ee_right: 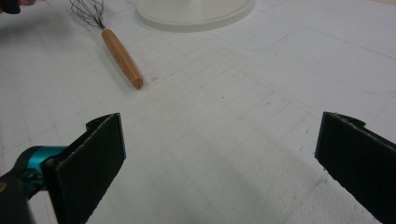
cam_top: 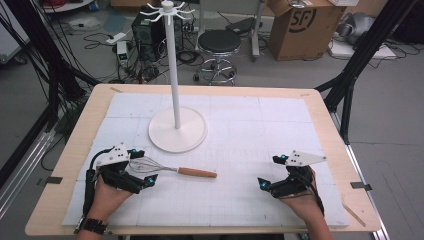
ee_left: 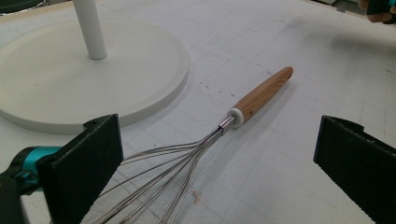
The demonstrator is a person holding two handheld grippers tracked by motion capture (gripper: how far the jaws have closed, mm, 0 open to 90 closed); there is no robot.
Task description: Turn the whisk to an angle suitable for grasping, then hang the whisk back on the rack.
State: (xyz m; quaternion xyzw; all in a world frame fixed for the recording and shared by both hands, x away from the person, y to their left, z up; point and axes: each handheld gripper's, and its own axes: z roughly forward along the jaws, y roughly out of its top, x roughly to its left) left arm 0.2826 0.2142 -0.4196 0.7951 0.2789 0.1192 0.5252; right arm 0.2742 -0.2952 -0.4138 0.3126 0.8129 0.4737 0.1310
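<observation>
A wire whisk with a wooden handle lies flat on the white mat, handle pointing right. My left gripper is open around its wire head; the wires run between the two black jaws without the pads pressing on them. The handle stretches away ahead of that gripper. My right gripper rests low over the mat at the right, open, with bare mat between its jaws. From there the whisk handle lies far off at the upper left.
A white stand with a round base, a tall pole and hooks at the top rises just behind the whisk. The white mat covers a wooden table. A stool, a cardboard box and cables sit on the floor beyond.
</observation>
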